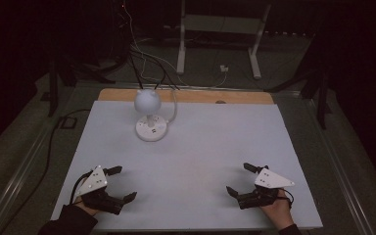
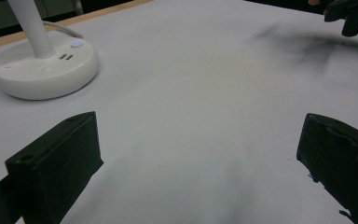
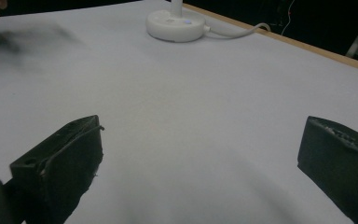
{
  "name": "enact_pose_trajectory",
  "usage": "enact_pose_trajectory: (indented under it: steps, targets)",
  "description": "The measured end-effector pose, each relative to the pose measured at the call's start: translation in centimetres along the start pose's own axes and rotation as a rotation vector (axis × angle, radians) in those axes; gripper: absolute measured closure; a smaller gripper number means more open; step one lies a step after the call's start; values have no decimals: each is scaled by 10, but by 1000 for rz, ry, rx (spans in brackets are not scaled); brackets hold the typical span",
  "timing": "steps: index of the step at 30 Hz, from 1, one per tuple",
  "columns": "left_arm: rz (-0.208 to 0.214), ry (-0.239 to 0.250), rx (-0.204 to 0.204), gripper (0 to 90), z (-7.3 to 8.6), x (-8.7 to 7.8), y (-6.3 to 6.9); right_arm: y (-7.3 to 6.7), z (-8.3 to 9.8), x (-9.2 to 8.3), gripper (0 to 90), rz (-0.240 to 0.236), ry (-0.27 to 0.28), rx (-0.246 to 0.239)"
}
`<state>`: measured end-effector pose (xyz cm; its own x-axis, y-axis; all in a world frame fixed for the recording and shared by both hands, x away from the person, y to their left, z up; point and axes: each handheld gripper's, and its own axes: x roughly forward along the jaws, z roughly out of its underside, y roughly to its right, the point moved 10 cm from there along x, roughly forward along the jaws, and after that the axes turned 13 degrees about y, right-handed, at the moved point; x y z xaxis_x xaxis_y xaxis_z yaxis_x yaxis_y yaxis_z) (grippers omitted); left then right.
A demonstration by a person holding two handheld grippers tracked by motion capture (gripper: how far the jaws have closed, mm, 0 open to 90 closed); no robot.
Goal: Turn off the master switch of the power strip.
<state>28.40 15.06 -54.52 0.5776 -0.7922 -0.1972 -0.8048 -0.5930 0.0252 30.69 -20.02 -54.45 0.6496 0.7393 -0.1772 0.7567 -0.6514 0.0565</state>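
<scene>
The left gripper (image 1: 119, 183) and the right gripper (image 1: 240, 179) rest near the front edge of the white table (image 1: 200, 147), jaws spread wide, gripping nothing. The lamp (image 1: 150, 115) (white, round base) stands well apart, toward the far edge.
</scene>
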Motion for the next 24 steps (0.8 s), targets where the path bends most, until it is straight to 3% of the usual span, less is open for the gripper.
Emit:
enact_pose_trajectory:
  steps: [13,24]
  targets:
    - [16,-10,13,2,0,1,4,0,-1,1,0,5,5,0]
    - [83,-52,-5,1,-7,7,17,1,-2,0,0,13,8,11]
